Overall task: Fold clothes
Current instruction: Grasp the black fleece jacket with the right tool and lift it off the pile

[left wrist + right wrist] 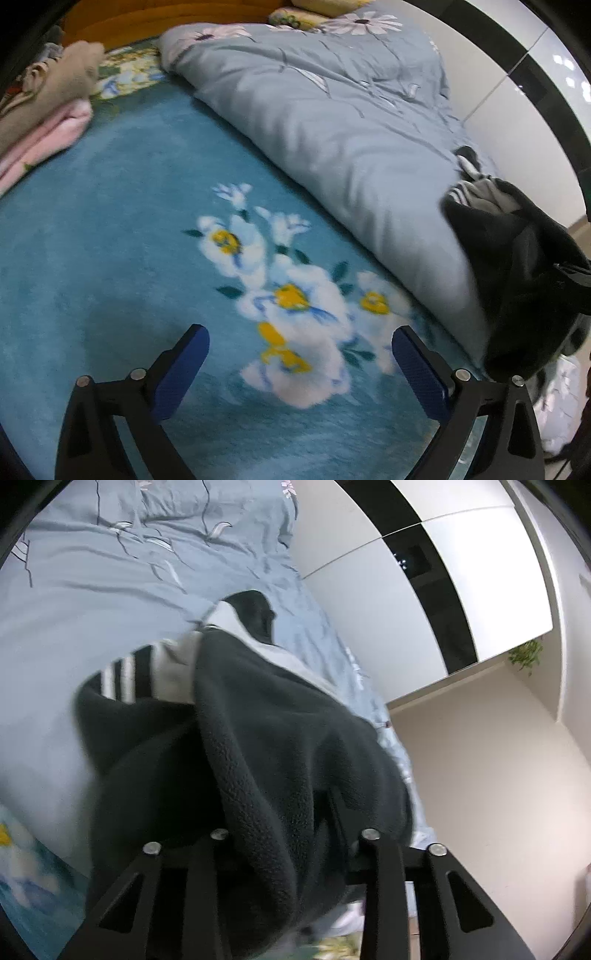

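The left gripper (301, 345) hovers over a teal fleece blanket (110, 258) printed with white and yellow flowers (291, 295); its two blue-padded fingers (181, 373) are spread wide apart with nothing between them. To the right of the blanket lies a bulky grey-blue quilt (332, 129) with a pale flower pattern, running from near to far; at the far left sits a pile of clothes (40, 110) in beige and pink. At the right edge of the left wrist view, a dark fleece garment (517, 266) with black and white stripes hangs against the side of the quilt, with part of the right gripper (576, 277) showing at its lower edge.

In the right wrist view, the dark fleece garment (240, 746) drapes over the right gripper (291, 834) and covers its fingertips; the black finger arms are drawn close together, clenched on the fabric. A striped cuff and a grey lining show at the garment's far end, resting against the grey-blue quilt (92, 572); white wardrobe doors (461, 590) with a black band stand to the right.
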The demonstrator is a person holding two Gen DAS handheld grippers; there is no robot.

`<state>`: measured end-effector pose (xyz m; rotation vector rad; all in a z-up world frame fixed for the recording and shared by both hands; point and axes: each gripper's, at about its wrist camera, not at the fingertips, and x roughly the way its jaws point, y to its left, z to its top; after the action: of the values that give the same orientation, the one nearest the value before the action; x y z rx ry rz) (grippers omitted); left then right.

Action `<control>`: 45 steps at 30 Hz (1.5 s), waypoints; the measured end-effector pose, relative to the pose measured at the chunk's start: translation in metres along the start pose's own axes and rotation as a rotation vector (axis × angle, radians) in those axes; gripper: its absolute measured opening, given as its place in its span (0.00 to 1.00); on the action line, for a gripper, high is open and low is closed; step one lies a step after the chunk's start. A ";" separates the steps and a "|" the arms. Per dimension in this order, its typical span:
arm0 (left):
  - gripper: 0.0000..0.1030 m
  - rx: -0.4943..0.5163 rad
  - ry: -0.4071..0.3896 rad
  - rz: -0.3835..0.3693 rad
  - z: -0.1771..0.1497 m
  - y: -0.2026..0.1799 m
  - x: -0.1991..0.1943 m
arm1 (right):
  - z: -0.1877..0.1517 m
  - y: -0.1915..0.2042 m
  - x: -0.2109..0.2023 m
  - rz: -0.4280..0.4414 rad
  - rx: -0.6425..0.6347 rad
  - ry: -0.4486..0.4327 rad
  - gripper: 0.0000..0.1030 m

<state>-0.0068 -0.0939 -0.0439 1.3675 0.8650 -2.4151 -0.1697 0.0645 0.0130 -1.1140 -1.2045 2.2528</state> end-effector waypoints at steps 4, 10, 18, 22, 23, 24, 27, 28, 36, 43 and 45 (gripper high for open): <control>0.97 0.004 0.017 -0.046 0.000 -0.002 0.001 | -0.005 -0.028 -0.013 -0.105 -0.033 -0.058 0.15; 0.97 -0.005 0.014 -0.080 0.001 -0.002 -0.001 | -0.021 -0.069 0.003 -0.252 -0.126 -0.034 0.10; 0.97 0.021 -0.059 -0.157 -0.007 0.001 -0.036 | -0.006 -0.157 -0.031 -0.415 -0.083 -0.120 0.09; 0.97 -0.001 -0.102 -0.233 -0.014 0.009 -0.066 | -0.002 -0.206 -0.071 -0.451 0.001 -0.180 0.09; 0.97 -0.007 -0.113 -0.252 -0.016 0.011 -0.074 | -0.004 -0.219 -0.080 -0.459 0.022 -0.193 0.09; 0.97 -0.012 -0.124 -0.271 -0.018 0.013 -0.081 | -0.006 -0.232 -0.090 -0.468 0.044 -0.207 0.09; 0.97 0.021 -0.134 -0.312 -0.029 0.011 -0.112 | -0.022 -0.264 -0.121 -0.496 0.079 -0.249 0.09; 0.97 0.030 -0.134 -0.330 -0.031 0.009 -0.121 | -0.028 -0.274 -0.132 -0.508 0.088 -0.264 0.09; 0.97 0.096 -0.295 -0.503 -0.034 -0.002 -0.247 | -0.114 -0.345 -0.255 -0.551 0.213 -0.451 0.09; 0.98 0.288 -0.431 -0.722 -0.064 -0.021 -0.364 | -0.194 -0.384 -0.386 -0.560 0.275 -0.667 0.10; 0.98 0.331 -0.450 -0.769 -0.074 -0.020 -0.388 | -0.209 -0.388 -0.415 -0.542 0.274 -0.709 0.10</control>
<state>0.2434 -0.0662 0.2610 0.5328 1.0180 -3.3781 0.2321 0.1453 0.4580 0.1474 -1.1785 2.3022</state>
